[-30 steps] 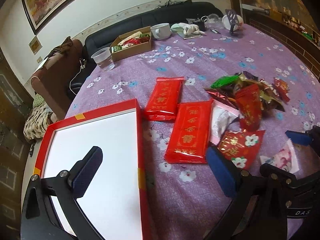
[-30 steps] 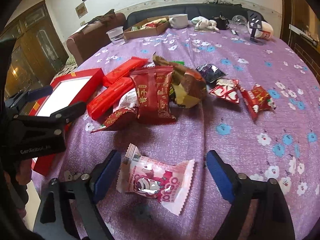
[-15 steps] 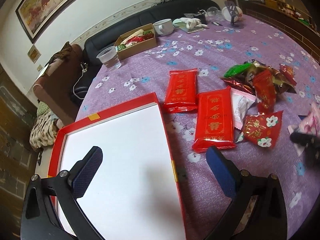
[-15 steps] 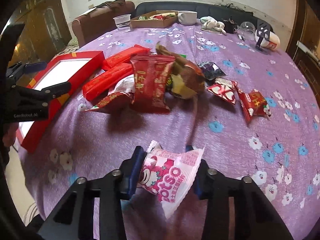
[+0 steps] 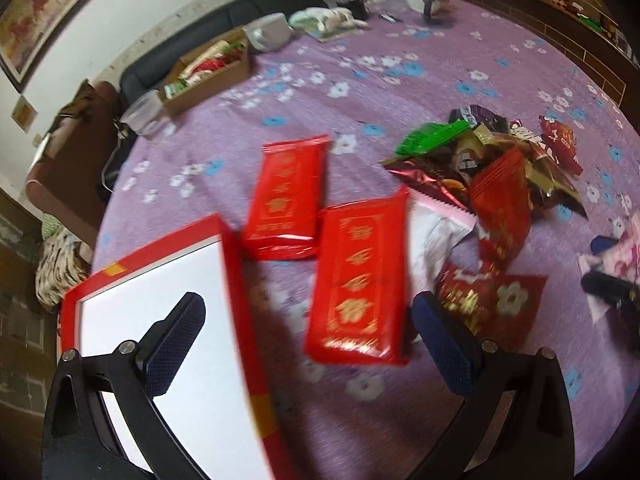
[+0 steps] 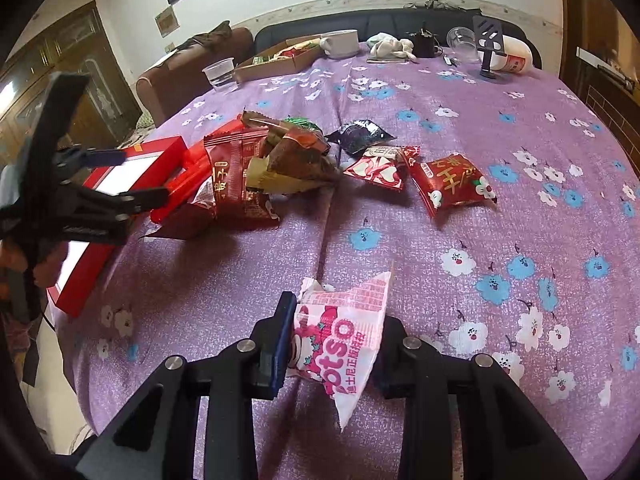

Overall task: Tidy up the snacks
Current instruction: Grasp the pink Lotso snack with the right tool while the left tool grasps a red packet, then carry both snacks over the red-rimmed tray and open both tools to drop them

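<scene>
Now pink snack packet (image 6: 340, 340) pinched in right hand-held gripper (image 6: 332, 344).

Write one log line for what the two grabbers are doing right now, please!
right gripper: shut on pink snack packet, jaws just closed | left gripper: open, empty, over red box edge | snack pile: untouched

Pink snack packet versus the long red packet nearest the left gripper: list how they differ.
The pink snack packet is pinched between the right gripper pads, its jaws having just closed; the long red packet lies untouched on the tablecloth. The pink one is pale with red lettering; the red one carries gold print. The pink one is short and crumpled, the red one long and flat. Both are sealed wrappers.
</scene>
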`<state>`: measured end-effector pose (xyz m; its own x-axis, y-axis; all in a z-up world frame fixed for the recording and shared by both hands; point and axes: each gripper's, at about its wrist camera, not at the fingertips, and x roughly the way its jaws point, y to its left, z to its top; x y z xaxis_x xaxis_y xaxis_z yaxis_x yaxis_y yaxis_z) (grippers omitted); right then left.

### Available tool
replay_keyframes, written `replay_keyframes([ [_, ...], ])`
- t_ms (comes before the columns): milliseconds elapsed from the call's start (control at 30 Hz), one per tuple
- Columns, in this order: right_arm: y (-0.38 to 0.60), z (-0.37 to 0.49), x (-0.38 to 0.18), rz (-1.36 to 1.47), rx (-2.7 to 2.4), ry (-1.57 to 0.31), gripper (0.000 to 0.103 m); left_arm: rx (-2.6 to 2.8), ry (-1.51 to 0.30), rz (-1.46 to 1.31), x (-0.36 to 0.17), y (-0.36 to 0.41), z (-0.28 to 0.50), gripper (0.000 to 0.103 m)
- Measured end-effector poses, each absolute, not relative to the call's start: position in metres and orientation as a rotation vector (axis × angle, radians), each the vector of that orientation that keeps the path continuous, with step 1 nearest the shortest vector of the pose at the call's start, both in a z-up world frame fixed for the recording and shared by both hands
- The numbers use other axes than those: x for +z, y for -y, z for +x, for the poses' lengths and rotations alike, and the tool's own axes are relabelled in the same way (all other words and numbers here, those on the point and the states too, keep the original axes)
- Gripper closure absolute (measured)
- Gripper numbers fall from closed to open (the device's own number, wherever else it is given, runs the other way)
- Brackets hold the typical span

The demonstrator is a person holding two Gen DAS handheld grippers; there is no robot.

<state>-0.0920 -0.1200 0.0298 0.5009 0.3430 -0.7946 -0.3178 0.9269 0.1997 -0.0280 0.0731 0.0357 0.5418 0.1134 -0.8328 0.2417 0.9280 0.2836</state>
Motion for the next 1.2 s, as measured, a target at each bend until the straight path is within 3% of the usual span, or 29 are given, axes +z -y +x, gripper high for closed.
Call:
replay_keyframes([
  [167, 0.128, -0.091, 0.028, 0.086, 0.434, -0.955, 0.068, -0.114, -1.052, 0.381, 0.026, -0.066, -0.017, 0.001],
  [400, 0.132, -0.091, 0.028, 0.117, 0.449, -0.952, 0.068, -0.232, -1.127, 0.221, 0.020, -0.068, -0.006, 0.034],
  [533, 0.138, -0.090, 0.026, 0.167, 0.467, -0.953, 0.068, -0.250, -1.137, 0.145, 0.018, -0.070, -0.006, 0.044],
  [600, 0.139, -0.090, 0.026, 0.177, 0.469, -0.953, 0.068, -0.256, -1.122, 0.113, 0.018, -0.070, -0.010, 0.054],
  [1200, 0.136, -0.090, 0.026, 0.154, 0.457, -0.950, 0.068, -0.149, -1.009, 0.013, 0.036, -0.081, -0.062, 0.058],
])
